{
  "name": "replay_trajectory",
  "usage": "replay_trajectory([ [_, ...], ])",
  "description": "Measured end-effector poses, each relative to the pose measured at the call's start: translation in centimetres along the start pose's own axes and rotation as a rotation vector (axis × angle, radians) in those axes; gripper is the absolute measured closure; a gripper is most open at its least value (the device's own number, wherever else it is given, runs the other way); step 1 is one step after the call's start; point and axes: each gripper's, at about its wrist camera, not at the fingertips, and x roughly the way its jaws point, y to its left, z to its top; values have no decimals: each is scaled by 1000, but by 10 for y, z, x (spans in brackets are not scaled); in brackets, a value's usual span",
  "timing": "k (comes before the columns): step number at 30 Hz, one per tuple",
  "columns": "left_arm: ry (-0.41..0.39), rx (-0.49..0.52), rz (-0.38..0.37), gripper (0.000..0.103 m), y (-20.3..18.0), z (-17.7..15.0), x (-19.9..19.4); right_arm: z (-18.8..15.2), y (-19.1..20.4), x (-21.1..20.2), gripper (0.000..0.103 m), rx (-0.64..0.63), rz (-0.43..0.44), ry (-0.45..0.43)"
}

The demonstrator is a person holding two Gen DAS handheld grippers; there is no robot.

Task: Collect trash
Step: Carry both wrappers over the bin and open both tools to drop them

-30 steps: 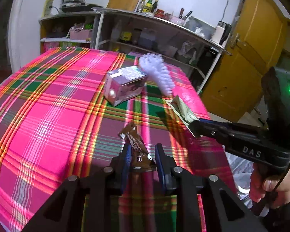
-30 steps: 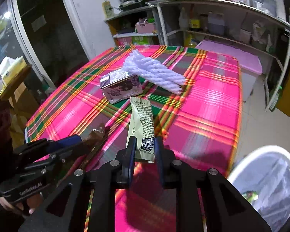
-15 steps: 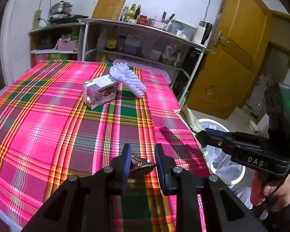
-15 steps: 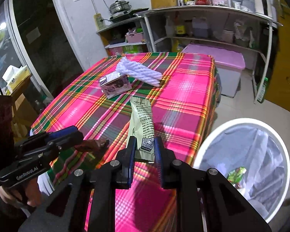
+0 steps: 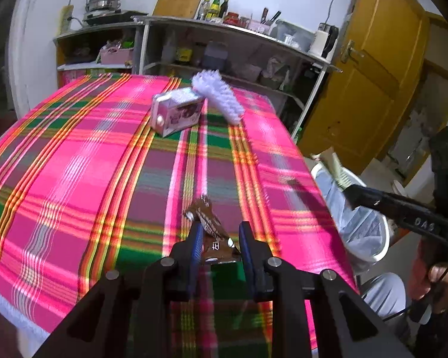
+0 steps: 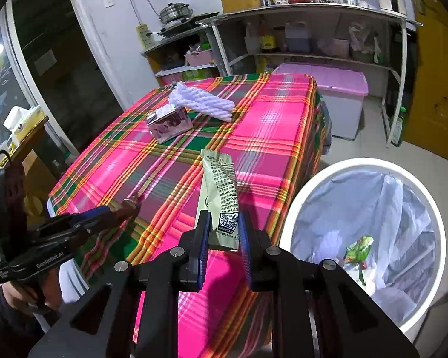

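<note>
Gripping a crumpled brown foil wrapper (image 5: 209, 223) above the bench's near edge, the left gripper (image 5: 221, 232) shows first, while the right wrist view has the right gripper (image 6: 223, 232) clamped on a pale green printed sachet (image 6: 221, 200) beside the white lined bin (image 6: 433, 214).

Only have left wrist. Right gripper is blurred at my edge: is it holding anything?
Observer: Yes. Right gripper is shut on a pale green packet, QR code at the fingers.
Operator: Over the bin?
Observer: Doesn't look so. The packet shows against the tablecloth; the bin is off to its right.
Operator: Bin empty?
Observer: No, a green wrapper lies in the liner.
</note>
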Motion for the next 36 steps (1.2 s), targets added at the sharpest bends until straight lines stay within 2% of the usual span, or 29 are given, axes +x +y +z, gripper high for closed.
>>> replay_trajectory([
  [8,87,6,30,78,3,-9,20,-4,-5,-5,83,13,-6,-4],
  [13,85,34,51,78,-3,-8,23,-8,-9,-8,83,21,-11,-8],
  [16,83,50,59,82,-6,-7,25,-8,-10,-11,83,24,-14,-14],
  [28,22,136,-20,83,-47,2,14,-15,-22,-30,83,56,-34,-48],
  [36,0,214,-101,83,-91,16,17,-24,-51,-46,83,113,-78,-69],
])
